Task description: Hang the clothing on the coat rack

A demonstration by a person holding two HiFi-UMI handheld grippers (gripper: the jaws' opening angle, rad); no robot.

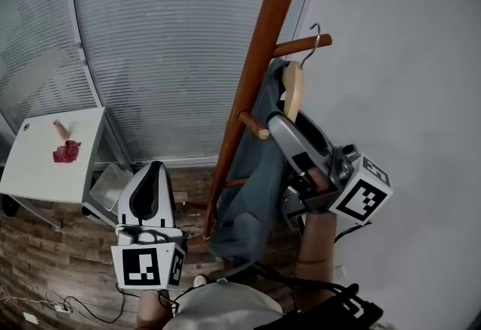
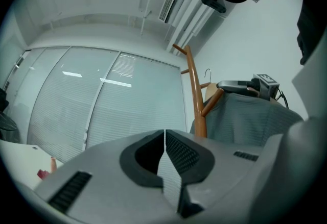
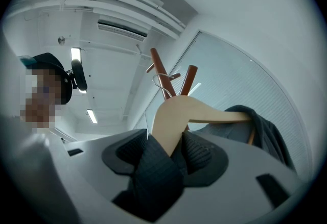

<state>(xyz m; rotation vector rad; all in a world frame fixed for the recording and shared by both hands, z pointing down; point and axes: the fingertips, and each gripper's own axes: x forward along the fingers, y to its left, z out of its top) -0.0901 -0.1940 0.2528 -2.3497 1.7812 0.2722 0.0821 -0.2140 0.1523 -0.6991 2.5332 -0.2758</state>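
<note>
Over by the wall, the grey garment (image 1: 252, 167) hangs on its wooden hanger (image 1: 293, 92), whose hook (image 1: 316, 37) looks to sit over a peg (image 1: 297, 46) of the coat rack (image 1: 263, 43). The right gripper (image 3: 171, 151) is clamped on the hanger's shoulder and some cloth, while the left gripper (image 2: 164, 154) is closed on nothing, so only letting go seems left.

The reddish-brown wooden coat rack (image 1: 255, 65) runs out past the head view's top edge, and its base cannot be made out below the grey-blue hanging garment (image 1: 252, 171). That garment covers most of the pale wooden hanger (image 1: 293, 92), leaving one arm and the hook bare. On the white desk (image 1: 45, 171), a small beige object (image 1: 60, 129) is too small to identify.
</note>
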